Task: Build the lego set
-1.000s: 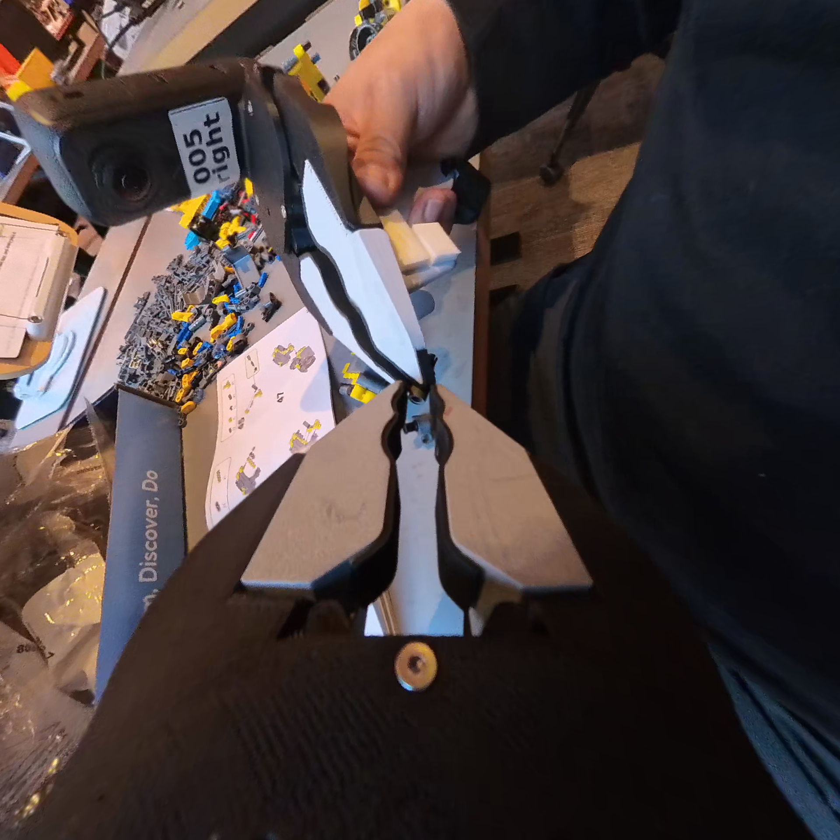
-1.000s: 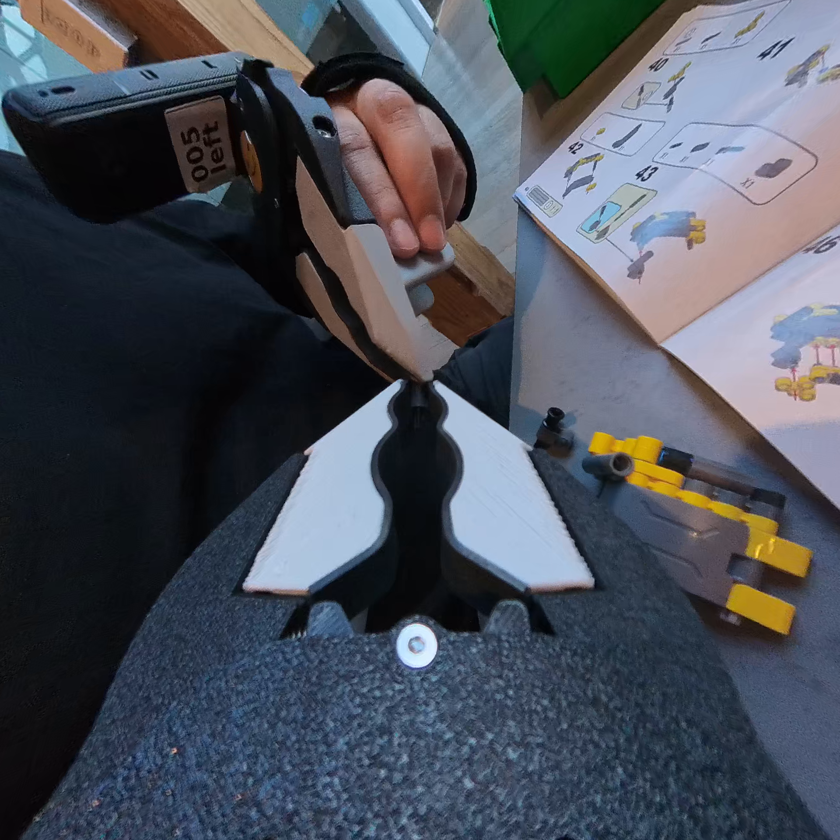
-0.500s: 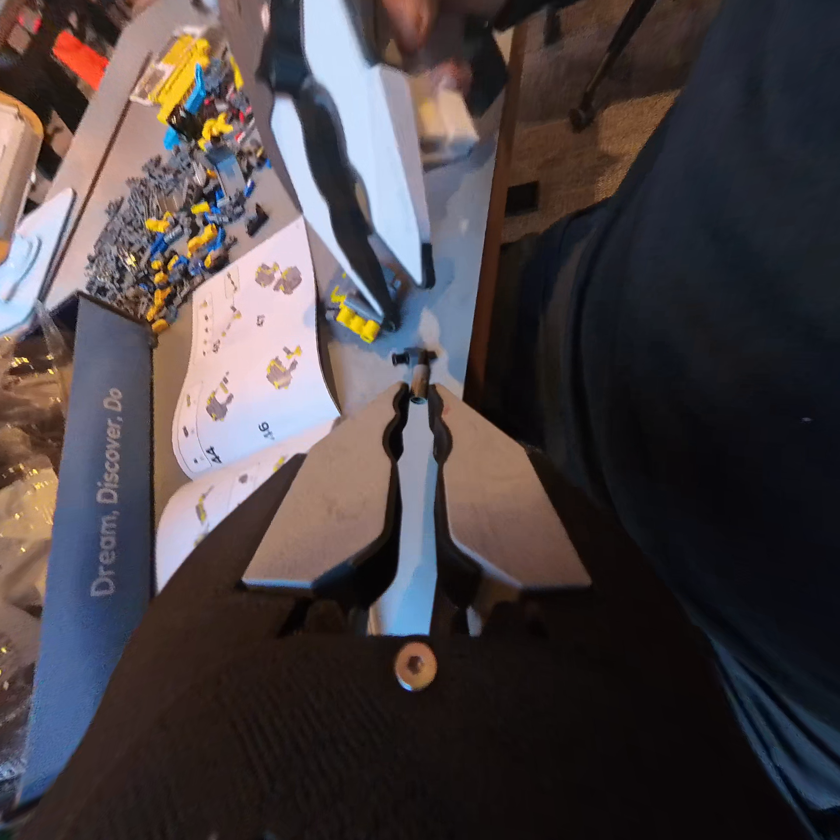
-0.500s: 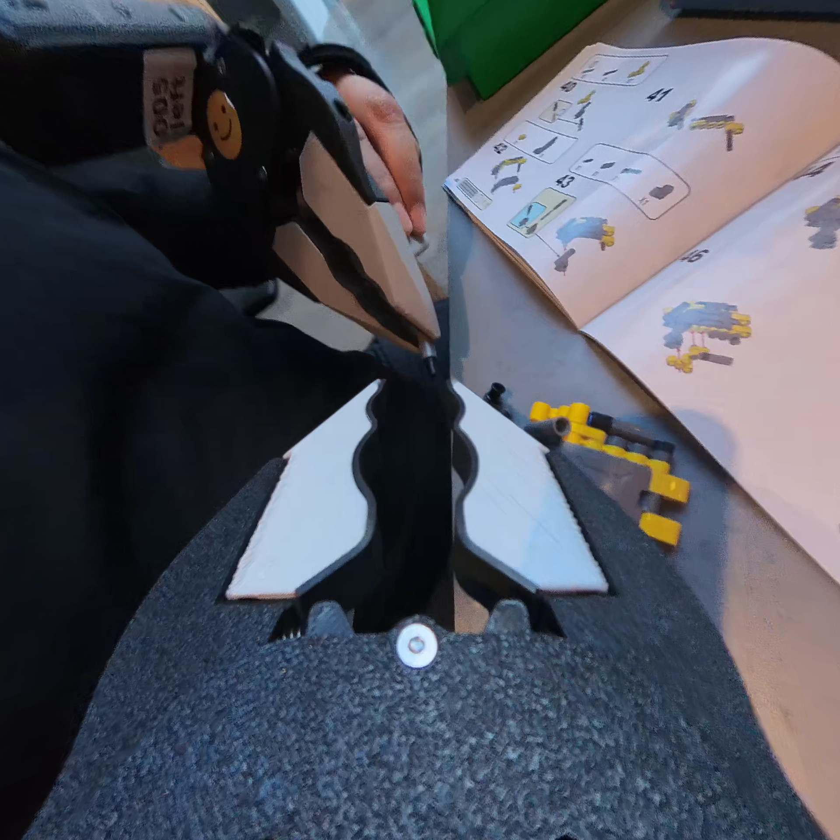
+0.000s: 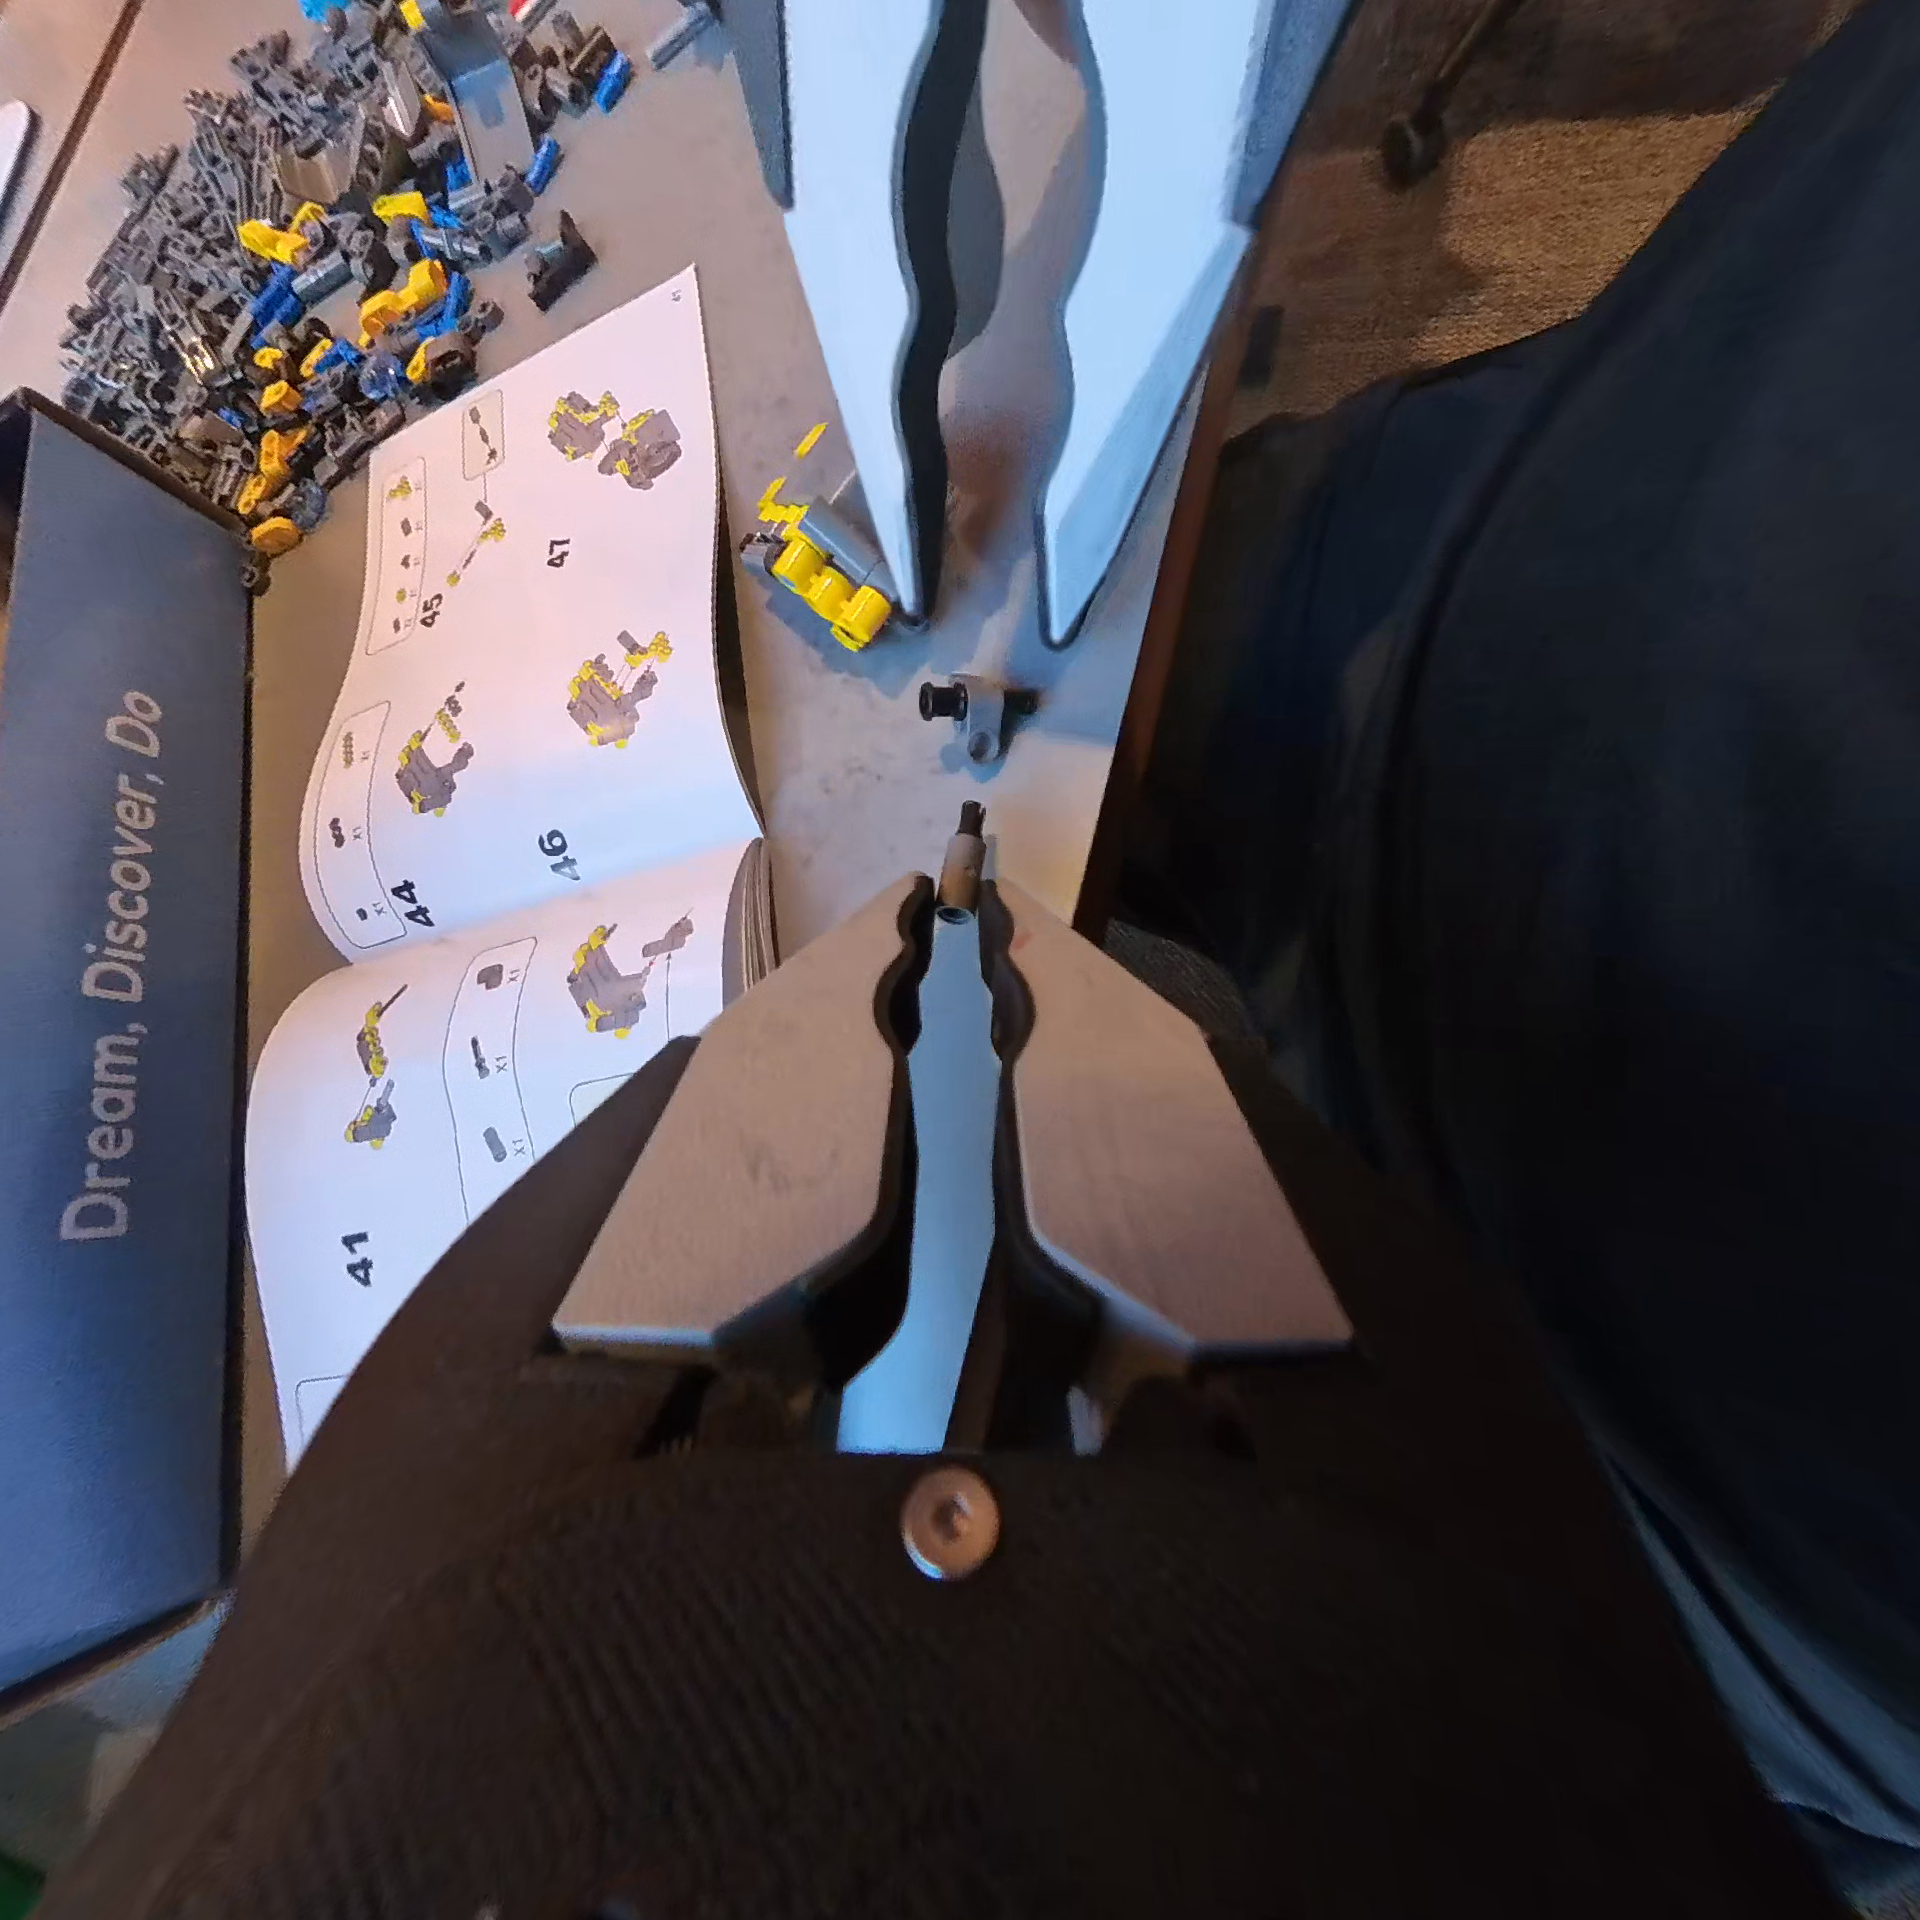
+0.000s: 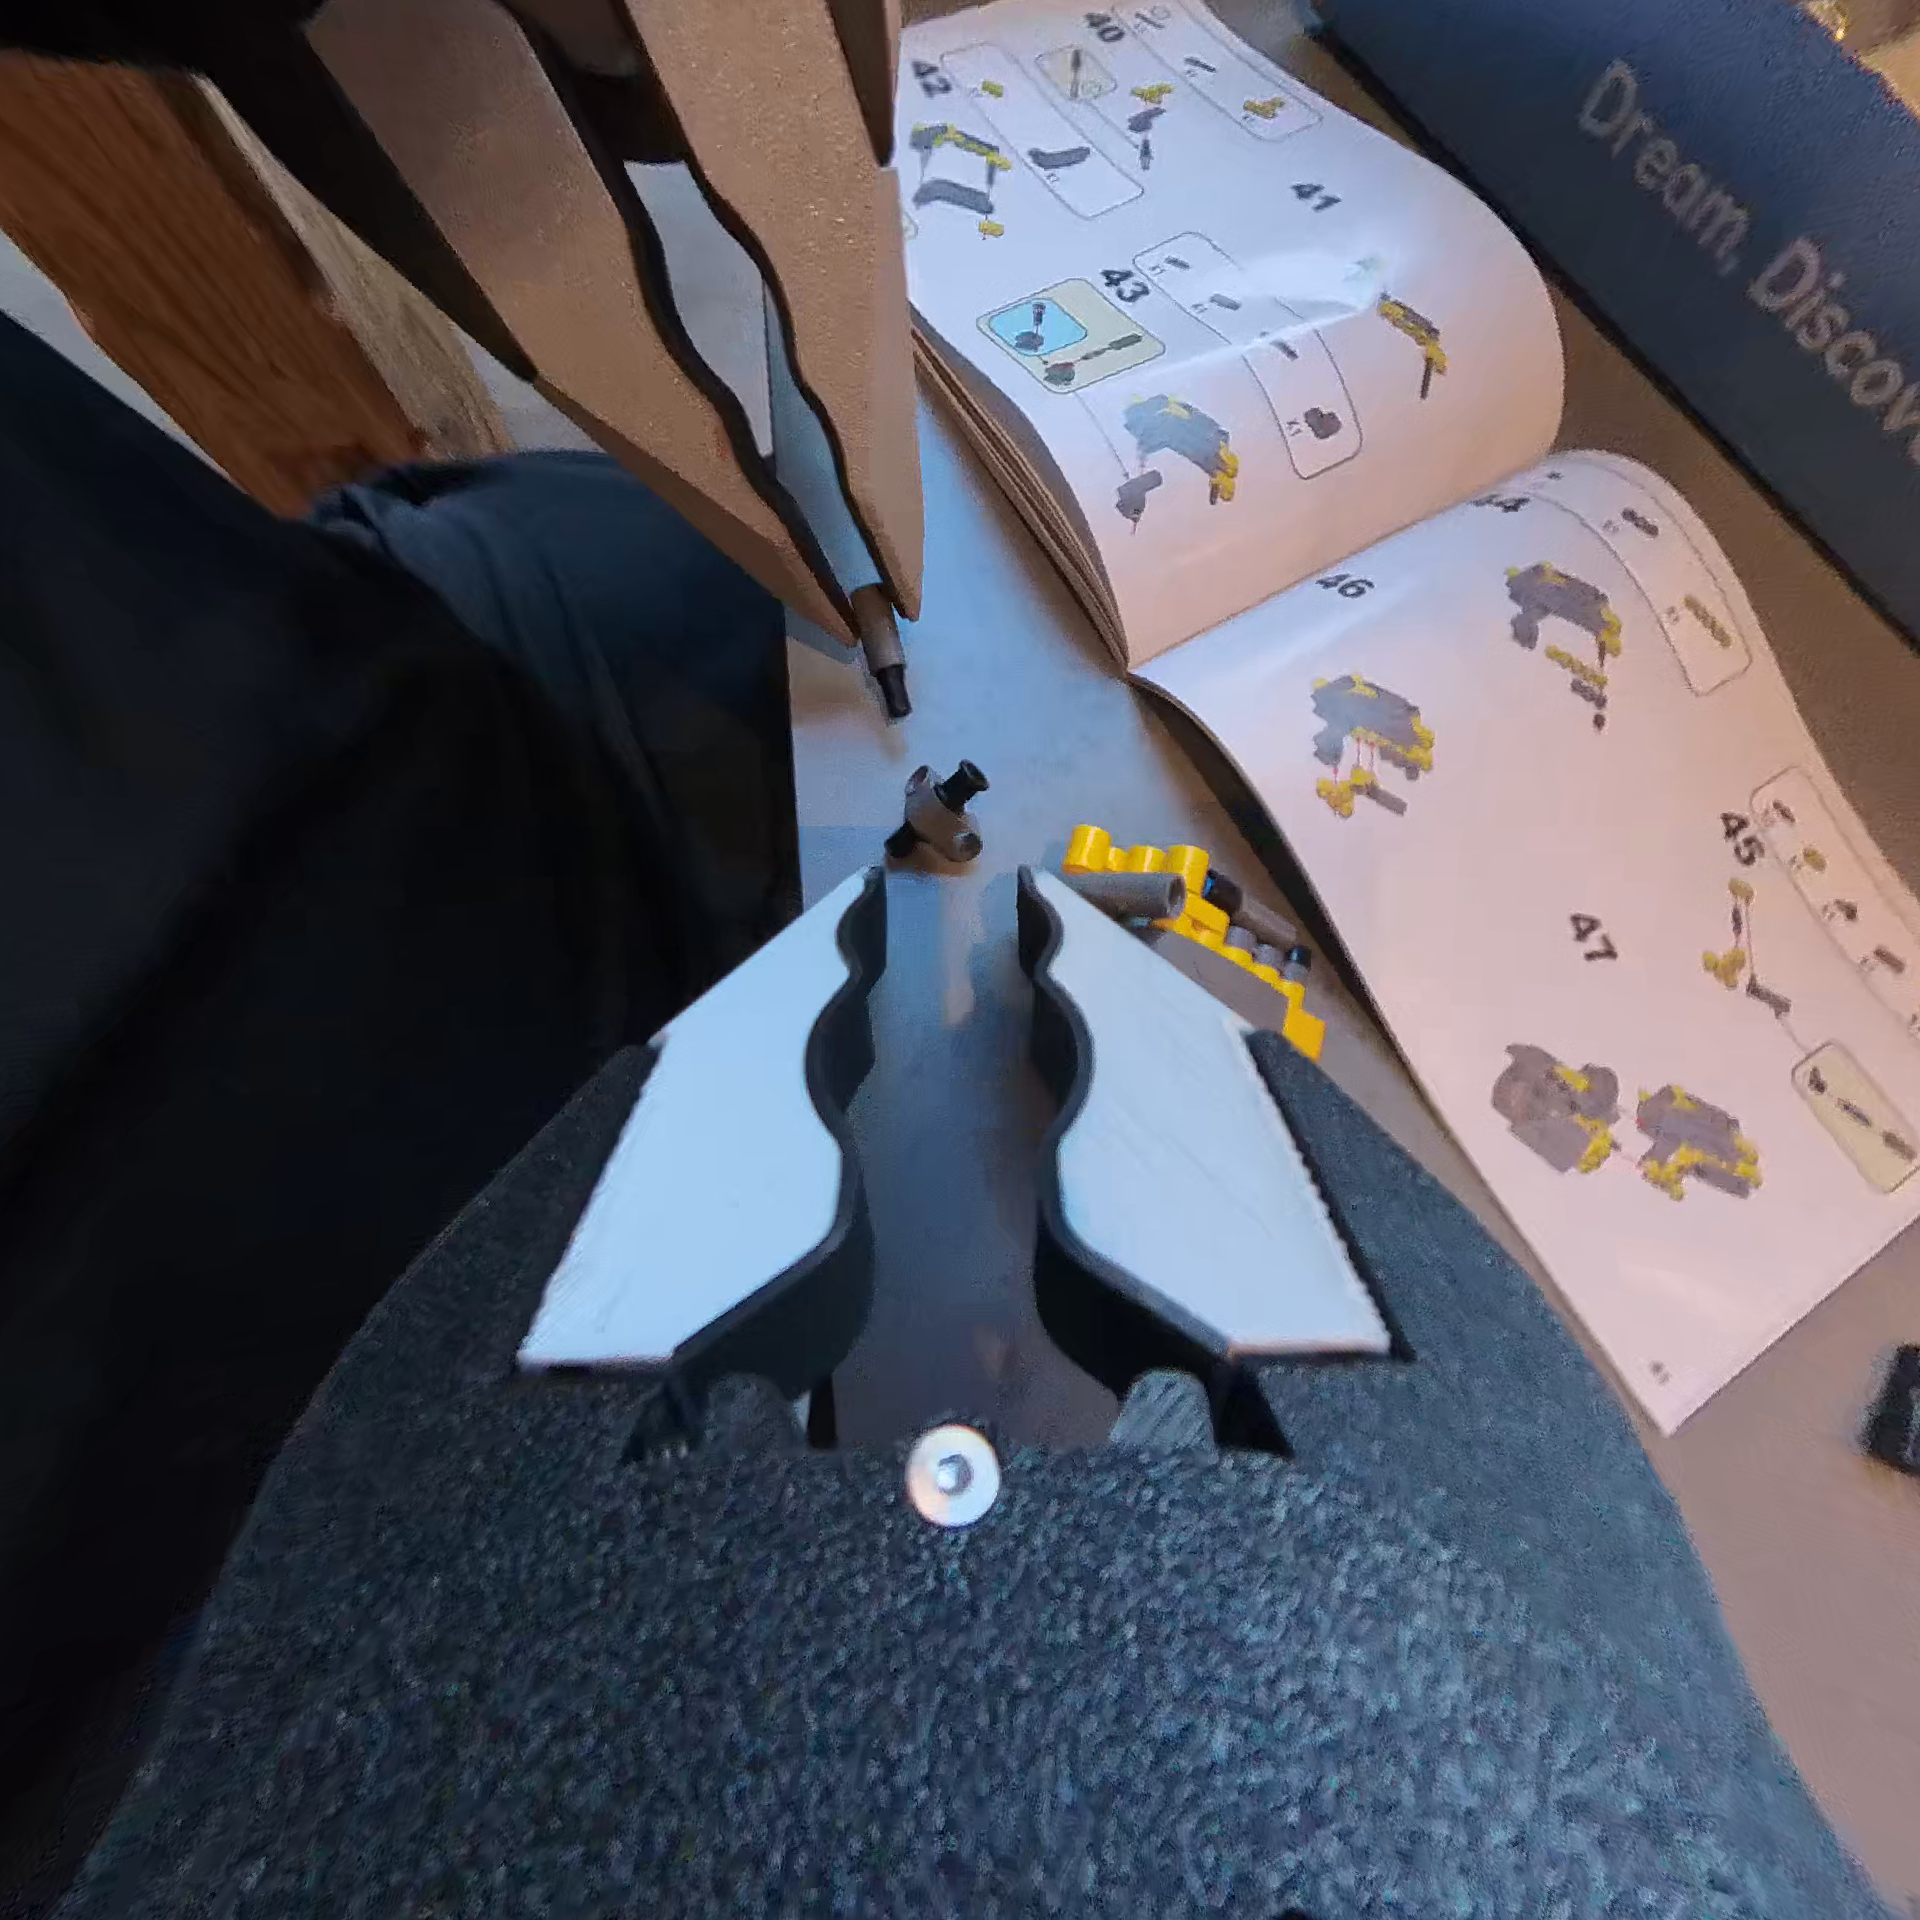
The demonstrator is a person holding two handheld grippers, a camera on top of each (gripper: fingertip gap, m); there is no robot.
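While the left gripper (image 5: pixel 961 883) pinches a small grey tube with a dark pin sticking out of its far end (image 5: pixel 964 847), its jaws are pressed close on that piece, which points out over the grey table (image 5: pixel 862 769). Seen from the right wrist view, the same tube and pin (image 6: pixel 881 649) pokes down from between the tan fingertips (image 6: pixel 894 520) of the left gripper (image 6: pixel 883 608), apart from the table surface.

Just beyond it lies a small grey connector with a black peg through it (image 5: pixel 977 712), loose on the table near the wooden edge; it appears again close ahead of the right gripper (image 6: pixel 951 883) as the nearest thing (image 6: pixel 940 816) to its tips. The right gripper's jaws are spread, with bare table between them and nothing held. In the left wrist view this gripper (image 5: pixel 982 618) comes down from the far side, tips close to the table.

Beside the right gripper's right finger sits a yellow and grey brick assembly (image 6: pixel 1195 914), touching or almost touching that finger; the left wrist view shows it (image 5: pixel 821 566) just left of the right gripper's tips.

An open instruction booklet (image 5: pixel 540 665) lies flat to the left of these pieces. Farther left rests a dark box (image 5: pixel 114 935), and at the far left a heap of loose grey, blue and yellow bricks (image 5: pixel 312 260) is spread over the table. A person's dark clothing (image 5: pixel 1558 831) fills the right side.
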